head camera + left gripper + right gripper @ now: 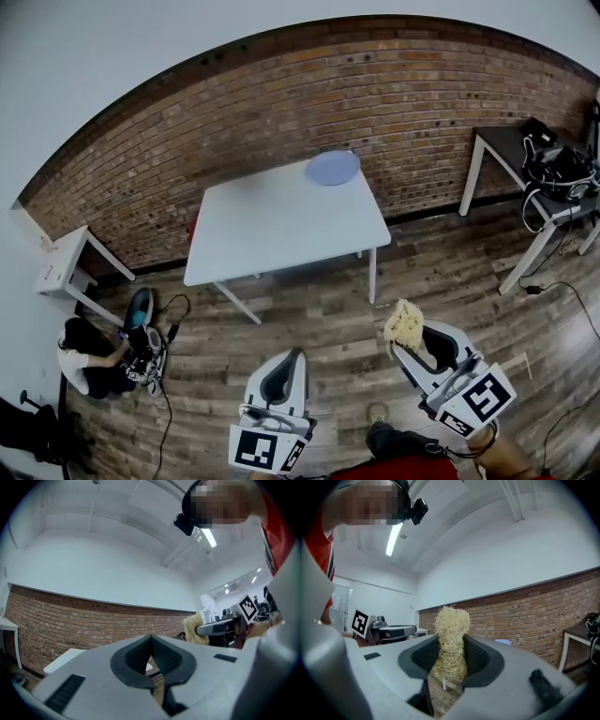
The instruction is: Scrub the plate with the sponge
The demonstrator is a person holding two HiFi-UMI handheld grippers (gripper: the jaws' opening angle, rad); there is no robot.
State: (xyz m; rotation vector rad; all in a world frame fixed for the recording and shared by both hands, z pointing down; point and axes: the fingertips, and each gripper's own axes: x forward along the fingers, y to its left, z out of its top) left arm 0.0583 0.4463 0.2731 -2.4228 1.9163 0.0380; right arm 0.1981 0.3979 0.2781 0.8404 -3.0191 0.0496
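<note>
- Left gripper (296,352) is hanging closest beneath the head camera, with its jaws pressing together and nothing between them.
- Right gripper (403,343) is hanging just beside it, clamping a pale, straw-coloured fibrous sponge (405,323) that is sticking up past the jaw tips.
- Both grippers are hovering over the wooden plank floor (319,319), well apart from the white table (272,234).
- A light blue plate (333,168) is lying on the table's far right corner, near the brick wall (281,103).
- A person (89,361) is sitting on the floor at the left, near a small white side table (66,267).
- A dark desk (511,145) is standing by the wall at the right, carrying tangled cables.
</note>
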